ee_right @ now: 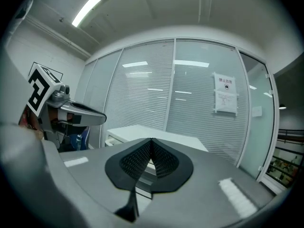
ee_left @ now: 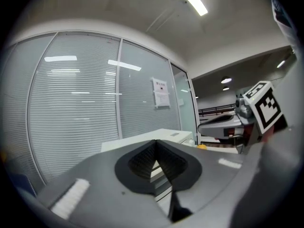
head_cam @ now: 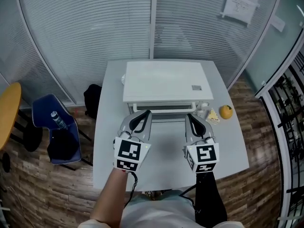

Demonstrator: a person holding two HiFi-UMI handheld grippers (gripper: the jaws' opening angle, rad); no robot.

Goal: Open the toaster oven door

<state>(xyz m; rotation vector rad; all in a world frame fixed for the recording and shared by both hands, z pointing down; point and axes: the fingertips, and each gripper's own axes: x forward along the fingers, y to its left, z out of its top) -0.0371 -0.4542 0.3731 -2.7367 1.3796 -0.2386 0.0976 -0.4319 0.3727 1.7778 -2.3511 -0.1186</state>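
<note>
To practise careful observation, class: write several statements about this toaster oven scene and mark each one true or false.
1. The left gripper and the right gripper are both shut and empty. True.
2. The orange fruit lies to the left of the toaster oven. False: it lies to the oven's right.
3. The toaster oven stands on the table. True.
4. The blue chair has nothing on it. False: a bottle lies on it.
5. A paper notice hangs on the glass wall. True.
</note>
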